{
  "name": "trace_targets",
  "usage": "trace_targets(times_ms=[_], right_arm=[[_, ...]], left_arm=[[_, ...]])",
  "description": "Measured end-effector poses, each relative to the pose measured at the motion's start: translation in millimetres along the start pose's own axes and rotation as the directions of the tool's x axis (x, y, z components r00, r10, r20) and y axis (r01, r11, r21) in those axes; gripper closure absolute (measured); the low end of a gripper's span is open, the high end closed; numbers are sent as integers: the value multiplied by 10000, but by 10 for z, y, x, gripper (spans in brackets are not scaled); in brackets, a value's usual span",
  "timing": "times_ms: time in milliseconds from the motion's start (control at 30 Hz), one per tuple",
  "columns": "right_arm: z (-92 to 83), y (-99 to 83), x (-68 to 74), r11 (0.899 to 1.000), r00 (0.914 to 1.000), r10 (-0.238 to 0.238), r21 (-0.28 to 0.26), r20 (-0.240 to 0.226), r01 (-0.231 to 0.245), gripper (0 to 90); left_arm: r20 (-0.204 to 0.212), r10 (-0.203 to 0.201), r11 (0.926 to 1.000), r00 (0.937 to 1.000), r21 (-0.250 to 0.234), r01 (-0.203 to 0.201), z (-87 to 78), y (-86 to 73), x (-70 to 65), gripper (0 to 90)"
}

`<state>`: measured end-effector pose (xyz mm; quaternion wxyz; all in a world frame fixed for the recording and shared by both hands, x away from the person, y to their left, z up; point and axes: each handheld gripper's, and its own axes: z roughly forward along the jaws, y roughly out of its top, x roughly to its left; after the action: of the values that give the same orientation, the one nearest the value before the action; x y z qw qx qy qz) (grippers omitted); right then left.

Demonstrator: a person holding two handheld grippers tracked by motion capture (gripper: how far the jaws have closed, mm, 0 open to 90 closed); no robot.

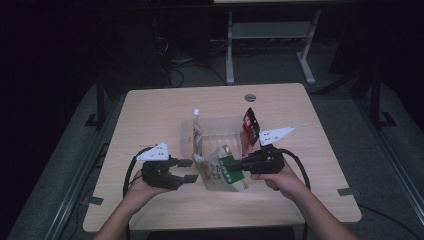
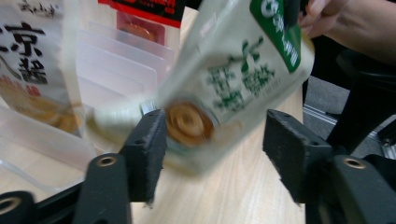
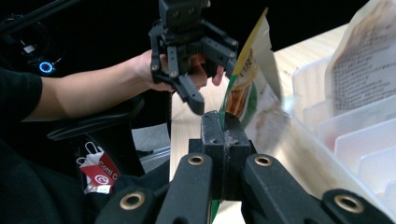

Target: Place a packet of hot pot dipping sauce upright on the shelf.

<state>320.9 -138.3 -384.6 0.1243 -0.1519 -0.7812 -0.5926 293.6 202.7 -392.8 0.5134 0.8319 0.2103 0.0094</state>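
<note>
The left gripper (image 1: 186, 170) is waiting with jaws apart beside the snack bag (image 1: 220, 170), which the right gripper (image 1: 239, 166) is clamping by one edge above the table (image 1: 150, 115), so it could slip and fall.

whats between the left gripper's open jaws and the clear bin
The green-and-white snack pouch, pinched by the right gripper, hangs there, as the left gripper view shows.

A pale cream snack pouch with a green label (image 1: 220, 172) hangs tilted (its print blurred) just in front of a clear plastic divided tray (image 1: 215, 131), pinched at its green edge.
</note>
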Motion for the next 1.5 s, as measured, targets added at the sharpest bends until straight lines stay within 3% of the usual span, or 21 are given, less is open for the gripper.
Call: trace_targets(times_ms=[300,467,900,1200,1500], right_arm=[[-117,156,58,9975,9985,-439,-544,318,456,900],[-168,326,64,9933,9939,-787,-780,777,847,900],[-241,607,-87,9821,9822,-1055,-1386,1552,1274,900],[-210,679,-225,9794,9767,-940,-1582,1929,1255,900],[-144,597,-316,9866,9730,-758,-1253,2180,1050,900]], left_arm=[[-336,-256,9979,9991,592,276,-98,-188,-50,252],[-500,-625,9960,9968,612,656,-182,-294,-37,244],[-668,-642,9955,9957,647,686,-199,-339,78,244],[-636,-523,9939,9966,942,582,-175,-377,112,244],[-523,-507,9905,9973,1252,569,-114,-393,96,244]])
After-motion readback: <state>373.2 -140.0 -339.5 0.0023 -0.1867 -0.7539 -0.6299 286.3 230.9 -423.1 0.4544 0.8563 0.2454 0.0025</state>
